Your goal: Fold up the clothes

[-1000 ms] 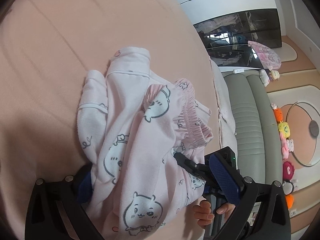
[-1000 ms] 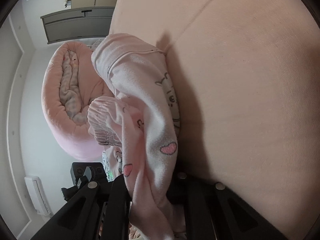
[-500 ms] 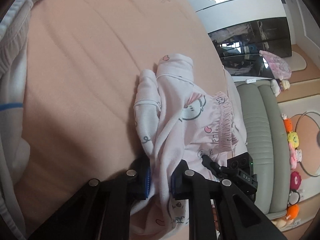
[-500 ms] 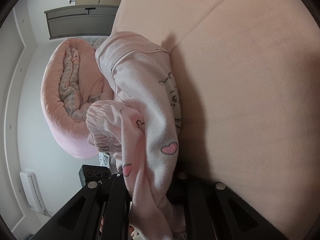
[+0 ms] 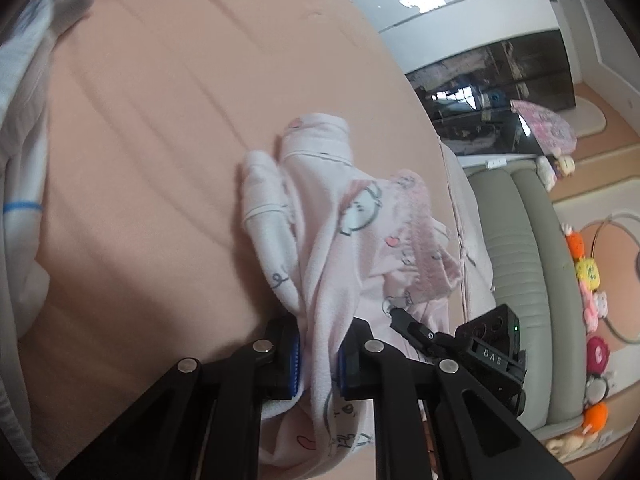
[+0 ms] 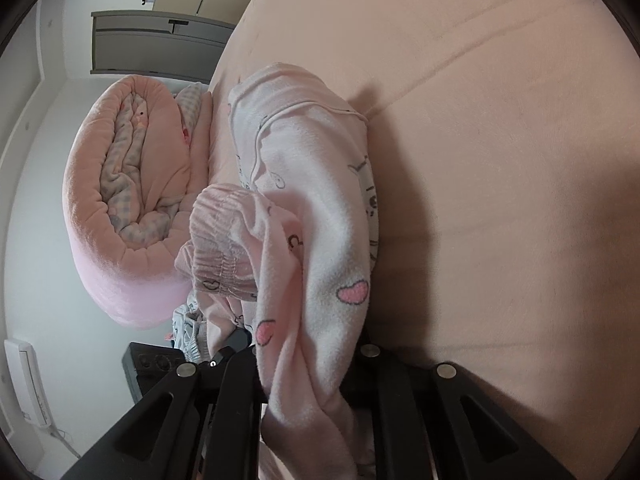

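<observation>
The left gripper [image 5: 318, 354] is closed on a gathered fold of the pink pyjama garment [image 5: 320, 240]; its blue pads [image 5: 294, 354] press the cloth from both sides, and the fabric runs through the jaws and hangs out below them. The right gripper [image 6: 308, 364] has a second bunch of the same garment between its fingers; its jaws are beginning to ease apart, yet the cloth fills the gap and appears pinched.

The garment lies bunched on the peach bed surface [image 5: 160, 140], near the right edge of the bed in the left wrist view; the far end, a cuff or hem, rests on the sheet, while the ruffled elastic waistband [image 6: 218, 240] sits doubled over in the middle. Two grips on separate edges are judged to serve one purpose: to lift and spread the cloth so it can be laid flat before folding; no fold is yet formed.

A white garment with a blue stripe [image 5: 22, 160] lies at the far left of the bed; a rolled pink quilt [image 6: 132, 208] sits beyond the bed's left side in the right wrist view.
</observation>
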Demonstrator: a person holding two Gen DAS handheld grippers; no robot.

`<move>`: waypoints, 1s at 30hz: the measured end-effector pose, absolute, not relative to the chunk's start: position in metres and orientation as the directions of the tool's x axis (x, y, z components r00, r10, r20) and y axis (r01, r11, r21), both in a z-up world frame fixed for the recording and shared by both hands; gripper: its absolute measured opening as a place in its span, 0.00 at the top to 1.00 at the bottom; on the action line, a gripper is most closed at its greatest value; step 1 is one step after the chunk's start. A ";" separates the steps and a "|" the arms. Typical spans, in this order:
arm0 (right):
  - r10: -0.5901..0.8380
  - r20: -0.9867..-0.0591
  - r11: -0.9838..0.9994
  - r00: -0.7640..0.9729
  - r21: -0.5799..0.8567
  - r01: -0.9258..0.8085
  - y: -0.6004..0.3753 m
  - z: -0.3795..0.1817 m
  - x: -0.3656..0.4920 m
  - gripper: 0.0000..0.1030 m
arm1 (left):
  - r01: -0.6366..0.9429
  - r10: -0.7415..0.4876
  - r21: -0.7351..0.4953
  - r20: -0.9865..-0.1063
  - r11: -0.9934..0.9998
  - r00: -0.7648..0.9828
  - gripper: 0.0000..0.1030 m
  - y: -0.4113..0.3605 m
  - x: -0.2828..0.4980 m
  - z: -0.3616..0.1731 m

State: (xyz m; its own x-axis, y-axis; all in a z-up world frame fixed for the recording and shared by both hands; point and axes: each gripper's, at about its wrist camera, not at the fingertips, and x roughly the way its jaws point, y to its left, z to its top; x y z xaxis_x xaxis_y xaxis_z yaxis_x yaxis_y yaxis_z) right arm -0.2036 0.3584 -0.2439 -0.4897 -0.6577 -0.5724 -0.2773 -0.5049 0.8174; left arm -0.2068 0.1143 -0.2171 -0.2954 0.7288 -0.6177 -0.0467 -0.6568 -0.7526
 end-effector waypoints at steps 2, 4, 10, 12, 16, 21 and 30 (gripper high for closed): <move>-0.653 -0.577 -0.515 -0.491 0.813 -0.271 0.361 -0.243 -0.199 0.91 | -0.049 0.740 -0.763 -0.605 -0.644 -0.294 0.89 0.114 -0.207 -0.214; -0.647 -0.579 -0.521 -0.497 0.811 -0.265 0.364 -0.242 -0.194 0.91 | -0.047 0.747 -0.773 -0.594 -0.633 -0.298 0.89 0.113 -0.207 -0.211; -0.635 -0.587 -0.552 -0.503 0.800 -0.237 0.362 -0.228 -0.191 0.91 | -0.072 0.769 -0.788 -0.571 -0.612 -0.288 0.89 0.116 -0.203 -0.202; -0.628 -0.590 -0.565 -0.507 0.794 -0.224 0.361 -0.222 -0.190 0.91 | -0.083 0.771 -0.786 -0.570 -0.612 -0.284 0.89 0.118 -0.202 -0.198; -0.622 -0.582 -0.572 -0.523 0.795 -0.203 0.360 -0.213 -0.191 0.91 | -0.093 0.788 -0.801 -0.549 -0.591 -0.279 0.89 0.124 -0.202 -0.190; -0.604 -0.584 -0.594 -0.542 0.784 -0.182 0.366 -0.202 -0.188 0.91 | -0.108 0.813 -0.823 -0.514 -0.557 -0.274 0.89 0.131 -0.204 -0.178; -0.552 -0.578 -0.621 -0.601 0.766 -0.167 0.385 -0.171 -0.177 0.91 | -0.176 0.840 -0.829 -0.488 -0.531 -0.237 0.89 0.161 -0.202 -0.149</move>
State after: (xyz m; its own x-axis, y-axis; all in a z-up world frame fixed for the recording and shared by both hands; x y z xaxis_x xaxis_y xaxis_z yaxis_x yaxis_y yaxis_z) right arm -0.1766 0.3845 -0.1708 -0.6011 -0.5519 -0.5780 -0.1670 -0.6206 0.7661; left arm -0.2022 0.1612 -0.1493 -0.2371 0.8399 -0.4881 -0.1755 -0.5312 -0.8288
